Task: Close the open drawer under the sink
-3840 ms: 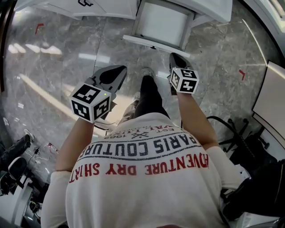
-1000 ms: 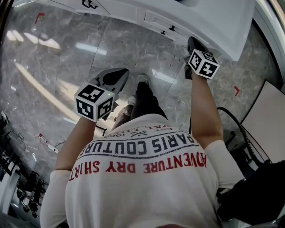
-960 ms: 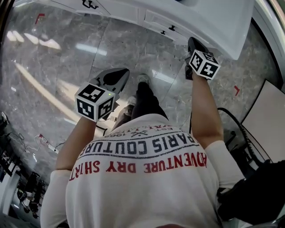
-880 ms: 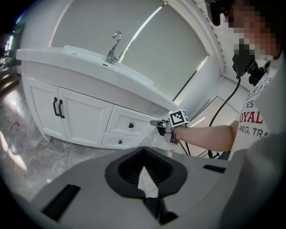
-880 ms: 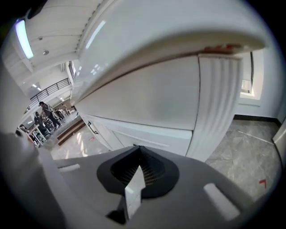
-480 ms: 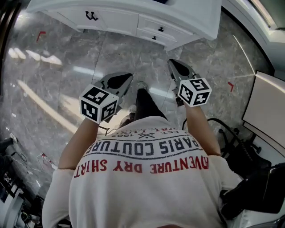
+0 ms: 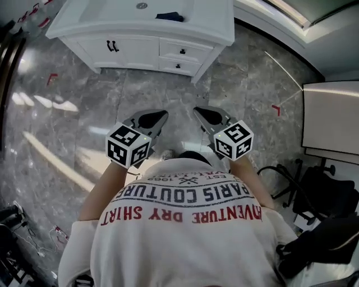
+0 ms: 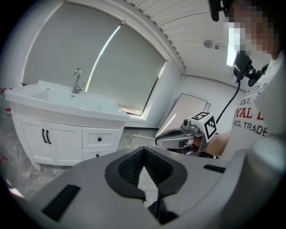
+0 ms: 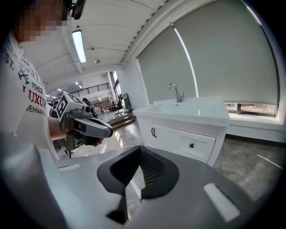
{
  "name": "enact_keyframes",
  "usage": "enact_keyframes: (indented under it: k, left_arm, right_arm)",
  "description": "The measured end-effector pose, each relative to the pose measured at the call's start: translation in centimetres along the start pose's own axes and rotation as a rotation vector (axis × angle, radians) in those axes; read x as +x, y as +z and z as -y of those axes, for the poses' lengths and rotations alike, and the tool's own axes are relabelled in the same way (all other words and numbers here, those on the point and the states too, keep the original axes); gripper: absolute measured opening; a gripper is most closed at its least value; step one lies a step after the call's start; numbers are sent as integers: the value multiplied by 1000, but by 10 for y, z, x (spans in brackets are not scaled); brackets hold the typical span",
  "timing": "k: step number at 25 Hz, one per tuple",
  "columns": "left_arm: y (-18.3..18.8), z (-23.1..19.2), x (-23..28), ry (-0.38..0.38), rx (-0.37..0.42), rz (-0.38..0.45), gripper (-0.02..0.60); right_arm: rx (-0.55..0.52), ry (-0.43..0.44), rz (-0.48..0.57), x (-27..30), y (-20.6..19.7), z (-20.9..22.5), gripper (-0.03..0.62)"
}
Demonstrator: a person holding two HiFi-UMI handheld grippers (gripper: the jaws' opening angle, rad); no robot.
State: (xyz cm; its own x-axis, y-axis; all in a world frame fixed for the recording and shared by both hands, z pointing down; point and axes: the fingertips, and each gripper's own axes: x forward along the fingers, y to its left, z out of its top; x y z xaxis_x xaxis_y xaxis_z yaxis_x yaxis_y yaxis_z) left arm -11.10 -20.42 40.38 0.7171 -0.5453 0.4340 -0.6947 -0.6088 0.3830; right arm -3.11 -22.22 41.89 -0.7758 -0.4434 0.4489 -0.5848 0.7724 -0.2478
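The white sink cabinet [image 7: 140, 50] stands at the top of the head view, well ahead of me. Its two small drawers [image 7: 182, 51] at the right sit flush with the front, as the drawers [image 8: 99, 139] also look in the left gripper view and the upper drawer [image 9: 192, 145] does in the right gripper view. My left gripper [image 7: 160, 115] and right gripper [image 7: 197, 110] hang side by side over the floor, both shut and empty. In their own views, the left gripper [image 8: 143, 154] and right gripper [image 9: 139, 152] each hold nothing.
Grey marble floor [image 7: 67, 140] lies between me and the cabinet. A white board [image 7: 331, 117] leans at the right, with a dark chair [image 7: 320, 196] below it. A dark object [image 7: 170, 17] rests on the countertop. Red tape marks [image 7: 276, 109] dot the floor.
The drawer that stood pulled out earlier is now flush. My right gripper has come off the cabinet front, and I have backed away, so the whole cabinet shows.
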Motion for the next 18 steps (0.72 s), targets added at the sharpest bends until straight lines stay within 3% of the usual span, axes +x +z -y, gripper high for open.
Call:
enact_keyframes:
  k: [6, 9, 13, 18]
  left_arm:
    - [4, 61, -34, -2, 100, 45, 0]
    - [-10, 100, -47, -16, 119, 62, 0]
    - [-47, 165, -59, -30, 145, 74, 0]
    - [-116, 264, -82, -47, 162, 94, 0]
  right_arm:
    - [-27, 42, 40, -54, 10, -56, 2]
    - [-49, 38, 56, -86, -4, -81, 2]
    - [-54, 32, 94, -143, -41, -121, 2]
    - [-41, -10, 104, -233, -126, -174, 2]
